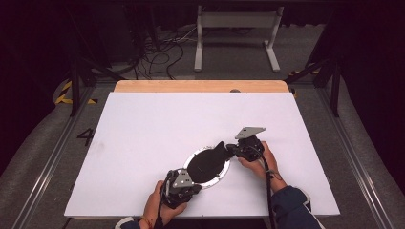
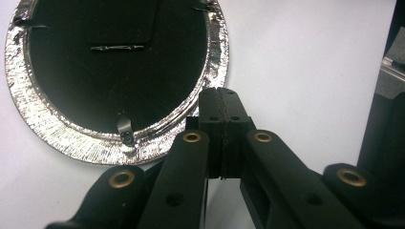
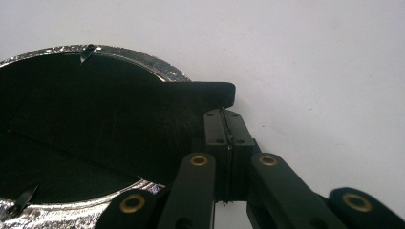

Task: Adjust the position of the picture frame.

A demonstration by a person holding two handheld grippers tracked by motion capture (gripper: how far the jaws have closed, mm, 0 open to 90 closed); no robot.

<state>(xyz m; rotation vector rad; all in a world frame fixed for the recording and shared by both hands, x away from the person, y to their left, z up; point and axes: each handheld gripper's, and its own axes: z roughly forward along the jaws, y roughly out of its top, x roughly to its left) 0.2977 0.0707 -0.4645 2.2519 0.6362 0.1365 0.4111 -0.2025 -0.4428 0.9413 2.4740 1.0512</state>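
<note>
Round silver-rimmed picture frame (image 1: 207, 165) lies face-down, lower centre of white worktop (image 1: 143, 124); black back stand (image 3: 210, 93) raised, right gripper (image 3: 225, 114) fingers pinching it, left gripper (image 2: 219, 95) fingers closed empty; backing clips unopened.

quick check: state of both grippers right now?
Left gripper: shut, holding nothing, fingers beside the oval silver-rimmed picture frame.
Right gripper: shut, nothing seen between its fingers, tips at the frame's black stand flap.

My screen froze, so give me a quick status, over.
Left tongs shut, empty, beside silver frame. Right tongs shut at its black stand flap. White table otherwise unobstructed.
</note>
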